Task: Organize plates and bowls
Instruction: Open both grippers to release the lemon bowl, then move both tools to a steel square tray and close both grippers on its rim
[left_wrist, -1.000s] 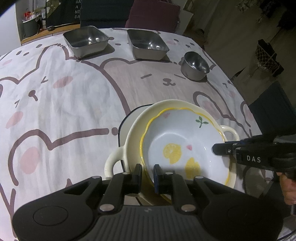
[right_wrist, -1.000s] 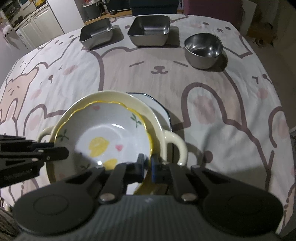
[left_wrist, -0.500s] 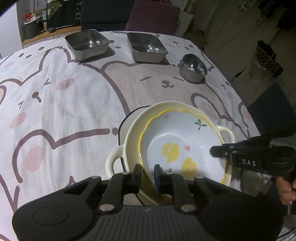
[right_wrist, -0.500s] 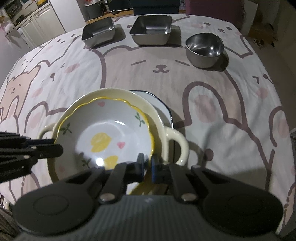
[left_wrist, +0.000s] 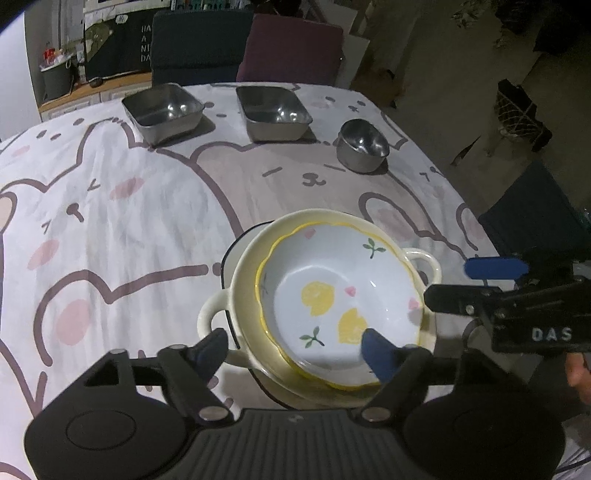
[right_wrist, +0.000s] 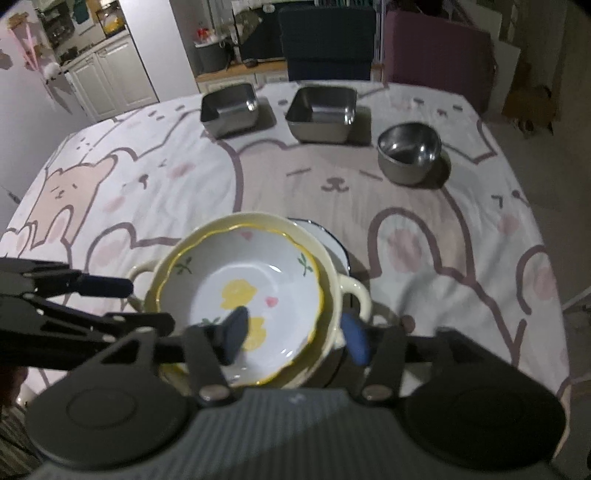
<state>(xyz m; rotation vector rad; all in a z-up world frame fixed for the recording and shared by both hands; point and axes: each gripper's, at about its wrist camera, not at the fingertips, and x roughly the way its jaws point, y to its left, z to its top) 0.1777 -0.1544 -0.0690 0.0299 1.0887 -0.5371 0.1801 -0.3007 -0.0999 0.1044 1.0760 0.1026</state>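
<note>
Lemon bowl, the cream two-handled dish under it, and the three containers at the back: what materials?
Lemon bowl: likely glazed ceramic, maybe melamine; glossy highlights, printed pattern. Cream dish: glazed ceramic by its thick rounded rim and loop handles. Two square containers and round bowl: stainless steel, with grey mirror-like reflections and thin walls.

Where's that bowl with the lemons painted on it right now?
The lemon bowl sits nested in the cream two-handled bowl at the table's near edge, in both wrist views, atop a dark-rimmed plate.

The dark-rimmed plate (right_wrist: 328, 238) lies mostly hidden under the stacked bowls (right_wrist: 258, 280).
</note>
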